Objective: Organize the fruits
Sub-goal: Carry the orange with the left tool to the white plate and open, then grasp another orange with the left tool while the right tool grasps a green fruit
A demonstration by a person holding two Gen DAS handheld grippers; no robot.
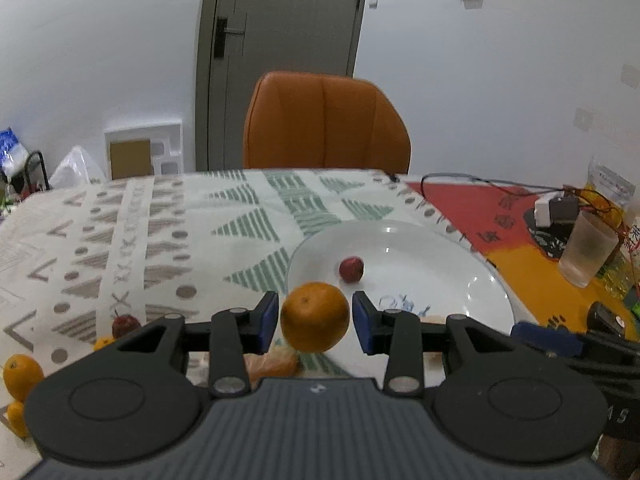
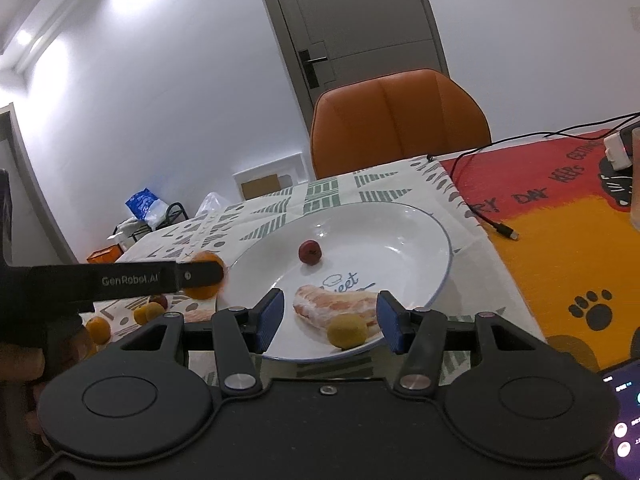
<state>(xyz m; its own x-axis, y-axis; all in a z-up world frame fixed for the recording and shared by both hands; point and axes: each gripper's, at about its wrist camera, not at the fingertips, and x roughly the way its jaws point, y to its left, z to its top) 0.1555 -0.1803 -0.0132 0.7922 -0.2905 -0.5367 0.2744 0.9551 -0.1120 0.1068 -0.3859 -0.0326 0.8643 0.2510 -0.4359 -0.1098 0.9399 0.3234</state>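
Only the right wrist view gives us the whole plate (image 2: 404, 224): a small red fruit (image 2: 309, 252) near its middle, a peeled pinkish fruit segment (image 2: 336, 304) toward the near rim, and a small yellow-green fruit (image 2: 347, 332) touching that segment. From the left wrist we see just the far half of the plate (image 1: 432, 248) and the red fruit (image 1: 351, 269), but also a frosted cup (image 1: 586, 254) and cables on the red and orange cloth at the right. Our left gripper (image 1: 315, 322) grips an orange (image 1: 314, 317) between its blue pads, held just beside the plate's left rim. Our right gripper (image 2: 331, 322) stands open with nothing in its grasp, hovering over the plate's near edge. More oranges (image 1: 22, 376) and a red fruit (image 1: 125, 325) lie on the patterned tablecloth (image 1: 160, 232) to the left.
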